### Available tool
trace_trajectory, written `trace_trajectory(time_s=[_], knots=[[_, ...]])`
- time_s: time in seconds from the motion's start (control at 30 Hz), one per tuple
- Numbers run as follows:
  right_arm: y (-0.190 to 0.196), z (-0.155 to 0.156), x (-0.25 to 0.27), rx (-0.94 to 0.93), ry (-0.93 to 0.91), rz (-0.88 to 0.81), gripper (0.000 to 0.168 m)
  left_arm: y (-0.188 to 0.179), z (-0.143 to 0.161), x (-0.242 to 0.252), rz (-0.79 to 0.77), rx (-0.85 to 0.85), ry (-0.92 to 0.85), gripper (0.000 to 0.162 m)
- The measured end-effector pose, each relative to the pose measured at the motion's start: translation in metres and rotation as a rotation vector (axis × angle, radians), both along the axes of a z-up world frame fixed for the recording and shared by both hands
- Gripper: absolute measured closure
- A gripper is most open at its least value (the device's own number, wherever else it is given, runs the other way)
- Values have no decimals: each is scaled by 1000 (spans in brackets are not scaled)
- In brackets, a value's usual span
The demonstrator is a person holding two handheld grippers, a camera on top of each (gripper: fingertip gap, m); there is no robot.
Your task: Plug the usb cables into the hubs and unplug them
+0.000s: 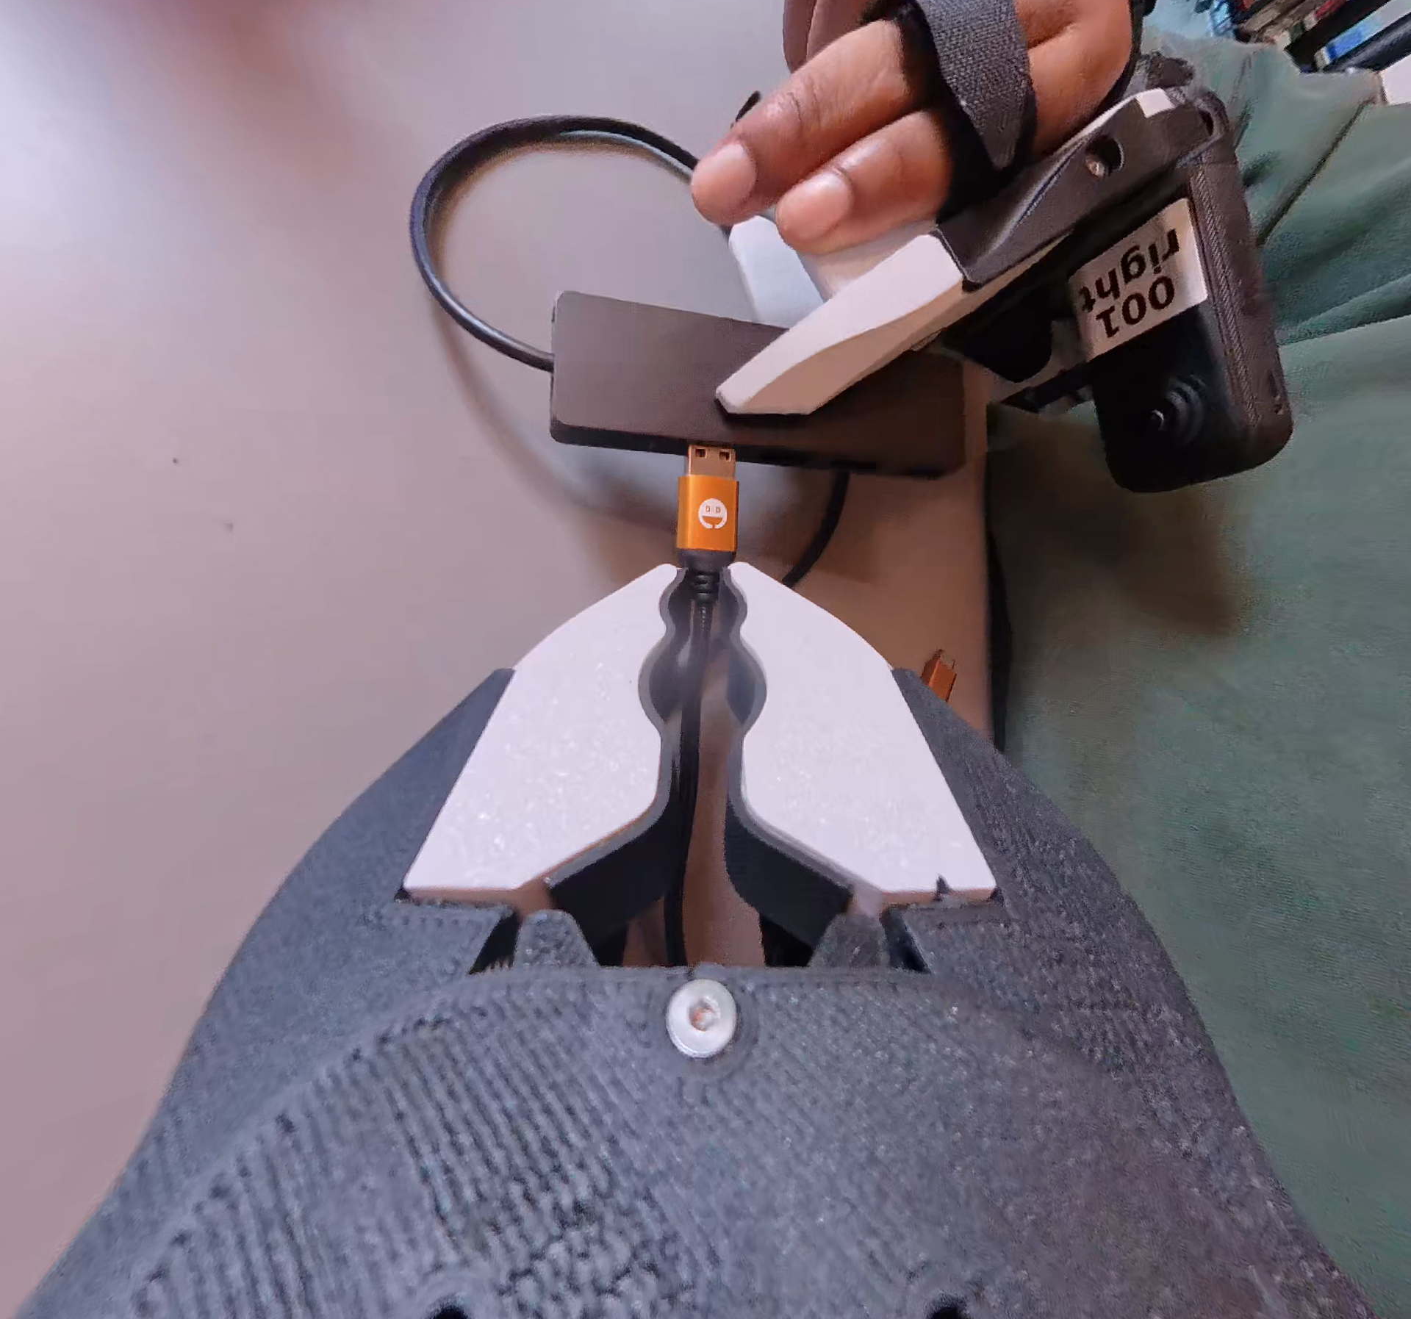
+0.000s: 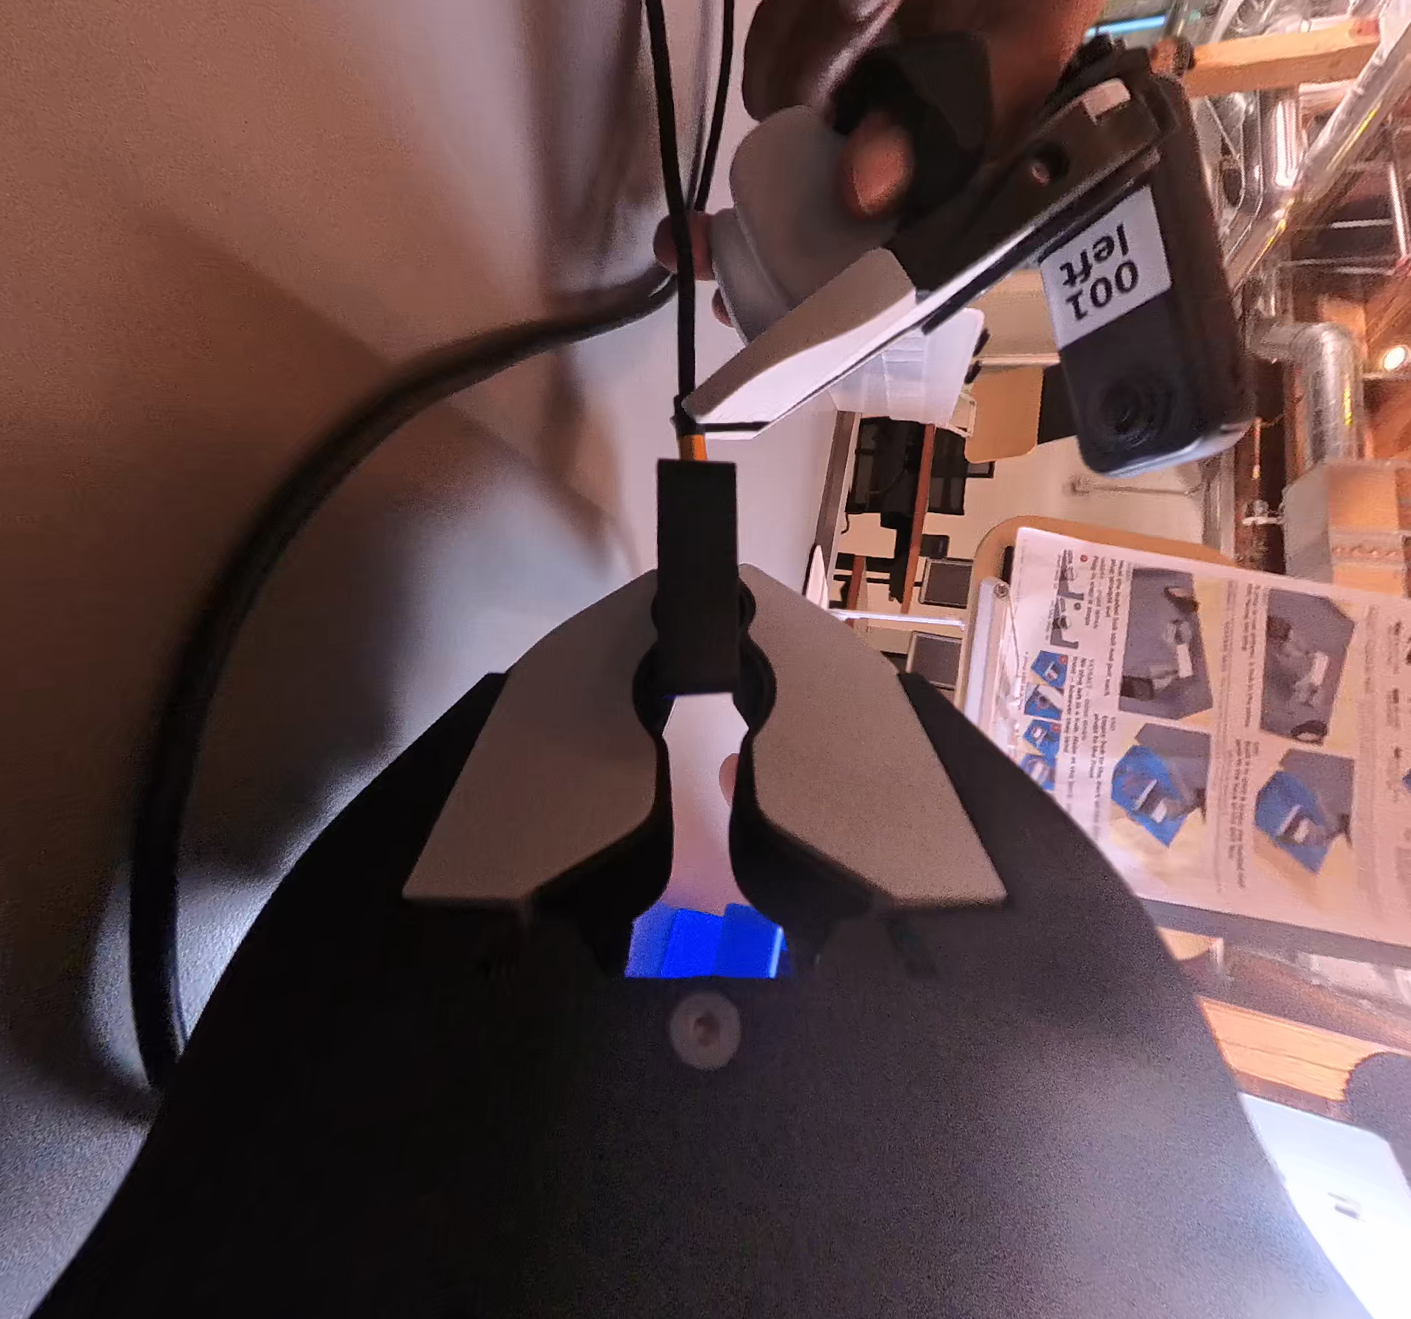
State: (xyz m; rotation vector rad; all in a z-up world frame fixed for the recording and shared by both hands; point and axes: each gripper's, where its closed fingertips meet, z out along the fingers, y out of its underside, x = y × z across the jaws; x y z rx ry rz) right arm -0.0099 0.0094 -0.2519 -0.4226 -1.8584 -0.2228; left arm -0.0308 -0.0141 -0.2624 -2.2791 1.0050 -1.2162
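Only left wrist view shows orange metal USB plug (image 1: 706, 500) tip at flat black hub (image 1: 657, 374), frame centre. Left tool (image 1: 704, 580) pinched on black cable (image 1: 691, 710); right tool (image 2: 699, 595) clamps hub.

- I read this as a workshop or lab: bare silver metal ducting (image 2: 1325, 381) runs along the right edge of my right wrist view.
- Below it, a printed instruction sheet with photos (image 2: 1191, 733); mid-frame, dark-legged workbenches (image 2: 901, 488).
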Motion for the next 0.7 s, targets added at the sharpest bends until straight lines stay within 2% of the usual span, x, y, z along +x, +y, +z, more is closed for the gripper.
trace_trajectory(time_s=[0.23,0.5,0.7], knots=[[-7,3,0,-10,18,40,157,2,7,0,-11,-13,-83,155],[-2,19,1,-201,120,14,156,-4,25,7,-48,17,-173,155],[2,12,4,-143,62,-13,157,-7,24,13,-49,20,-156,155]])
